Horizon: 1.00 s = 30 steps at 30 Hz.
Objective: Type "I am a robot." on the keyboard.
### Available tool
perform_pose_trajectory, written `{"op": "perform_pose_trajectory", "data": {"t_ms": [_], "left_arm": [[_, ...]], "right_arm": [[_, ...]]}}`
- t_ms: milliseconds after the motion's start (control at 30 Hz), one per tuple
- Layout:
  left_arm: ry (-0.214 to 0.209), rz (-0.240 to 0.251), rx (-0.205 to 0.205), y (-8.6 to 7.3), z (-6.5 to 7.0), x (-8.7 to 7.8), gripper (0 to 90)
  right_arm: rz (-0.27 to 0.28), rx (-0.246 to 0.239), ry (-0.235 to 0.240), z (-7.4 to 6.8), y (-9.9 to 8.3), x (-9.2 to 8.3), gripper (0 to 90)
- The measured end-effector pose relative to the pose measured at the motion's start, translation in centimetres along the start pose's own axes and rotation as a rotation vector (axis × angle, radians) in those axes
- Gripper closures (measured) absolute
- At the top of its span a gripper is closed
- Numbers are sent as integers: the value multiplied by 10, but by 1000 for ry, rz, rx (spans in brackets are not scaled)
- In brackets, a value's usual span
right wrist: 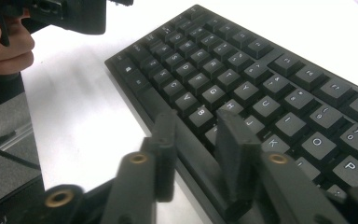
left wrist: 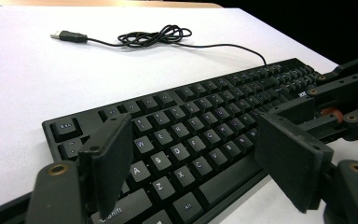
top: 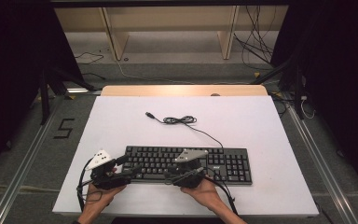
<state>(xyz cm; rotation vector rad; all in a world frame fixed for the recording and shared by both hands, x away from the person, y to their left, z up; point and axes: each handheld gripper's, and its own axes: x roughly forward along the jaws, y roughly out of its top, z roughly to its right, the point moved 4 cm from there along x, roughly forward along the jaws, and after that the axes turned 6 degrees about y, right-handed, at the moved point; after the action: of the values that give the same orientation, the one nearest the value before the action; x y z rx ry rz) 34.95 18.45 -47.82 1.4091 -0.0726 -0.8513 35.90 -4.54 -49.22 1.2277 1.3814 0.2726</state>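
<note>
A black keyboard (top: 214, 161) lies flat near the front of the white table top (top: 121, 126). Its thin cable (top: 179, 120) runs back in a small coil and ends in a USB plug (top: 149, 114). My left gripper (top: 129, 171) is at the keyboard's left front corner. In the left gripper view it (left wrist: 198, 161) is wide open above the letter keys (left wrist: 182, 140), holding nothing. My right gripper (top: 168, 176) points left along the keyboard's front edge. It (right wrist: 199, 156) stands open with a narrow gap over the space bar's edge (right wrist: 193, 144).
The white top (left wrist: 23, 79) has bare room behind and to both sides of the keyboard. A wooden strip (top: 184, 90) borders its far edge. Grey floor with rails (top: 23, 158), black stands and a pale shelf unit (top: 168, 28) surround the table.
</note>
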Motion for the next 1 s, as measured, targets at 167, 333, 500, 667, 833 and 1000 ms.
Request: {"op": "perform_pose_trajectory", "data": {"t_ms": [167,333,500,667,833,1000], "left_arm": [[1,-1,0,0,0,0,273],[1,-2,0,0,0,0,273],[4,-3,0,0,-1,0,274],[8,-4,-3,0,-1,0,274],[11,-5,-8,-1,-2,1,275],[13,-4,-14,-1,-3,1,275]], "right_arm": [[-8,-11,-2,-1,-2,1,815],[-17,-14,-3,-2,-3,3,860],[-32,-21,-13,-2,-5,6,900],[-43,-20,-20,-1,-6,9,900],[-55,-17,-26,0,-8,11,900],[-65,-9,-31,1,-9,14,900]]}}
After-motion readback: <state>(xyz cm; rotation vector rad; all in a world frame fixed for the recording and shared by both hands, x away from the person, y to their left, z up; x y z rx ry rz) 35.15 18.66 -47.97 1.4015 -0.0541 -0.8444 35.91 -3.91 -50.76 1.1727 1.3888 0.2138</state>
